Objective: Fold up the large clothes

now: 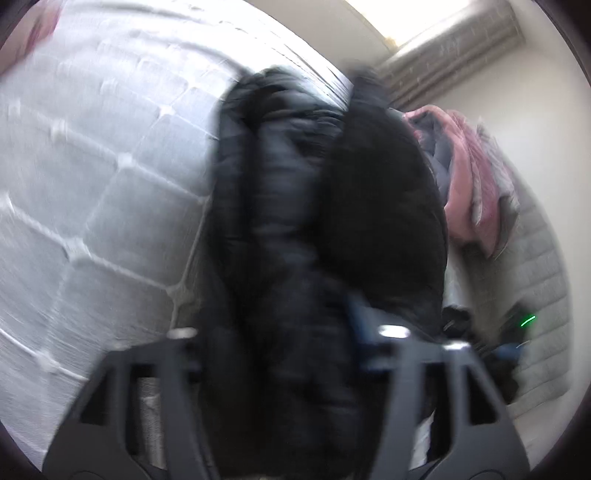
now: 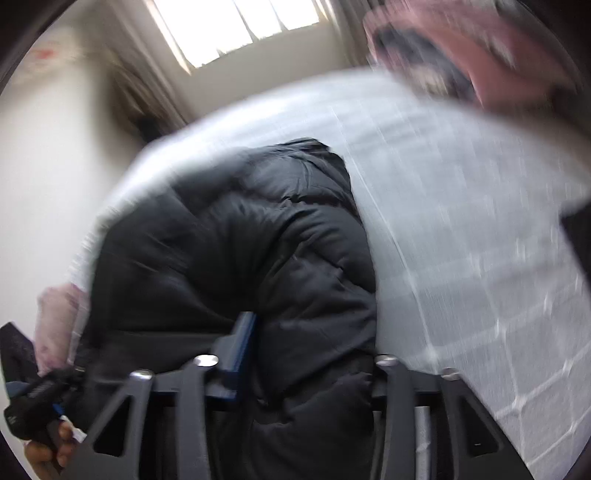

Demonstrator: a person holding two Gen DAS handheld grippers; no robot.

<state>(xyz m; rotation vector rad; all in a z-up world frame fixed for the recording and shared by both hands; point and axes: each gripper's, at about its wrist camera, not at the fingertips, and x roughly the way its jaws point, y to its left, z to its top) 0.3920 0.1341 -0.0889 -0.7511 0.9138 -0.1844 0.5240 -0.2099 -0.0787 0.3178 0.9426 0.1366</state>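
Black puffy jacket (image 1: 295, 240) fills the gap in the left claw (image 1: 291, 339), whose two fingers are clamped on it. The right claw (image 2: 306, 365) is clamped on the jacket too (both pictures are blurry). The jacket lies bunched up on the white quilted bed (image 2: 461, 221). Farther off, pink clothes (image 1: 476, 177) are piled up, and a bright window (image 2: 236, 26) is behind.

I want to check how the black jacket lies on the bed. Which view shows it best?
The right wrist view: the jacket shows as one bunched mound on the white quilt, less blurred. The left wrist view shows it close up, filling the middle, smeared by motion.
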